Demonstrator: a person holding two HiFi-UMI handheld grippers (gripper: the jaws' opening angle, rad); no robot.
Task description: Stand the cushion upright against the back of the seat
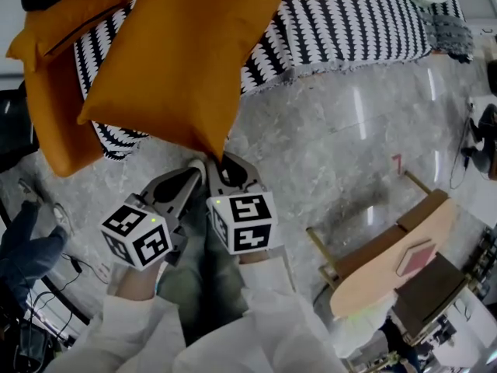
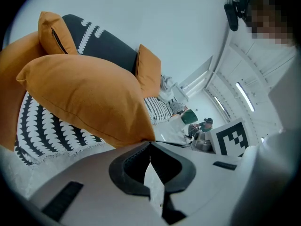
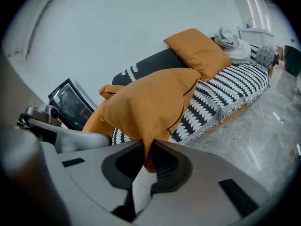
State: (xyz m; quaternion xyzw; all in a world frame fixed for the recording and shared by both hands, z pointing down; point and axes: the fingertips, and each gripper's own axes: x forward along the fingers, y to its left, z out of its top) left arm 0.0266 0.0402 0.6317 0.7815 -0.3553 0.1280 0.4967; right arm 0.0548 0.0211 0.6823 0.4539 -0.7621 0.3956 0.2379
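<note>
A big orange cushion (image 1: 178,61) hangs tilted over the front edge of a sofa with a black-and-white patterned cover (image 1: 349,22). Both grippers meet at its lowest corner. My right gripper (image 1: 225,165) is shut on that corner; in the right gripper view the orange fabric (image 3: 150,102) runs down between the pads of the right gripper (image 3: 146,147). My left gripper (image 1: 200,169) sits close beside it, jaws shut. In the left gripper view the cushion (image 2: 84,98) ends right where the tips of the left gripper (image 2: 149,144) pinch together. The sofa's dark backrest (image 3: 155,62) rises behind.
A second orange cushion (image 1: 54,76) droops off the sofa's left end. A third one (image 3: 200,51) leans on the backrest, next to a heap of clothes (image 3: 230,39). A wooden-framed chair (image 1: 396,263) stands on the marble floor at the right. A dark screen (image 3: 70,105) is at the left.
</note>
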